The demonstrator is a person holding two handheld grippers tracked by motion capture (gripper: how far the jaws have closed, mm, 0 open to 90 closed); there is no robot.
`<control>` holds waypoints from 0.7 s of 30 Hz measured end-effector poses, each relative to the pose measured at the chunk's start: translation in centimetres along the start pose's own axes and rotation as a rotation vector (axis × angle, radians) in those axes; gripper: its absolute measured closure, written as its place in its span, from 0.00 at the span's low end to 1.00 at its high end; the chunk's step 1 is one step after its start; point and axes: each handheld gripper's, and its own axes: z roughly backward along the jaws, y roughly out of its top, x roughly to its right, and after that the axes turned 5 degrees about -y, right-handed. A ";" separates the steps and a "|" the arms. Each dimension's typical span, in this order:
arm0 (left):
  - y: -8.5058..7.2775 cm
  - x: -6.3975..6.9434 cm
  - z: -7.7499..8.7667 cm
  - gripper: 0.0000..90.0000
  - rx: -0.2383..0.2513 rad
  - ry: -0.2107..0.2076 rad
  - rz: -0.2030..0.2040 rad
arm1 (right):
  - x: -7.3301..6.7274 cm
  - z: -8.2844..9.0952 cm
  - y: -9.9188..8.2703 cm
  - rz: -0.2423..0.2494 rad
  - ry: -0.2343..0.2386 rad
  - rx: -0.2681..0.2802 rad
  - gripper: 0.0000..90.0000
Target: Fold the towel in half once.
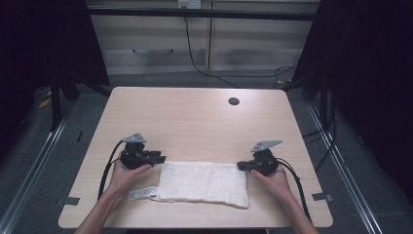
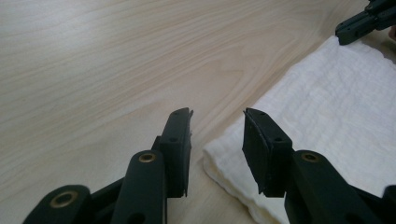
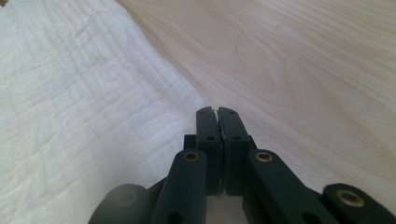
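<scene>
A white folded cloth (image 1: pixel 203 182) lies flat near the table's front edge, with a printed label (image 1: pixel 142 193) sticking out at its left. My left gripper (image 1: pixel 160 158) hovers at the cloth's far left corner. In the left gripper view it (image 2: pixel 217 112) stands open, with that corner of the cloth (image 2: pixel 327 107) just beyond and below the gap between its jaws. My right gripper (image 1: pixel 240 165) is at the far right corner. In the right gripper view it (image 3: pixel 217 110) is shut, the cloth (image 3: pixel 84 98) runs up to its pads, and a thin pale sliver shows between them.
The light wooden table (image 1: pixel 195 117) has a round cable hole (image 1: pixel 234 101) at the back right. A person's hands and forearms enter from the bottom edge. Dark floor, rails and cables surround the table, and a cabinet stands behind it.
</scene>
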 end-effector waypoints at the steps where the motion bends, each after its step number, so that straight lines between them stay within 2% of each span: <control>1: -0.1 0.2 -0.3 0.70 -0.016 0.002 -0.011 | 0.0 0.0 0.0 -0.005 0.006 0.005 0.99; 3: -0.2 0.4 -0.8 0.71 -0.049 0.016 -0.030 | 0.1 0.0 -0.1 -0.008 0.008 0.008 0.99; 8: -0.6 0.6 -1.1 0.71 -0.071 0.008 -0.056 | 0.0 0.0 -0.1 -0.007 -0.003 0.003 0.99; 10: -0.8 0.7 -1.4 0.72 -0.087 0.028 -0.071 | 0.0 0.0 -0.1 -0.008 -0.003 0.006 0.99; 14: -1.0 0.9 -1.4 0.70 -0.084 0.027 -0.087 | -0.1 0.0 -0.1 -0.007 -0.003 0.006 0.99; 15: -1.1 1.1 -1.4 0.71 -0.088 0.040 -0.099 | -0.1 0.0 -0.1 -0.008 -0.004 0.005 0.99; 18: -1.2 1.4 -1.3 0.84 -0.103 0.063 -0.153 | 0.1 -0.1 -0.1 -0.011 0.005 0.012 0.99; 19: -1.2 1.4 -1.2 0.88 -0.109 0.040 -0.154 | 0.0 -0.1 -0.1 -0.014 0.005 0.011 0.99; 20: -1.3 1.5 -1.3 0.94 -0.104 0.039 -0.156 | 0.0 -0.1 -0.1 -0.015 0.005 0.011 0.99; 21: -1.3 1.5 -1.3 0.94 -0.104 0.039 -0.151 | 0.0 -0.1 -0.1 -0.012 0.005 0.012 0.99</control>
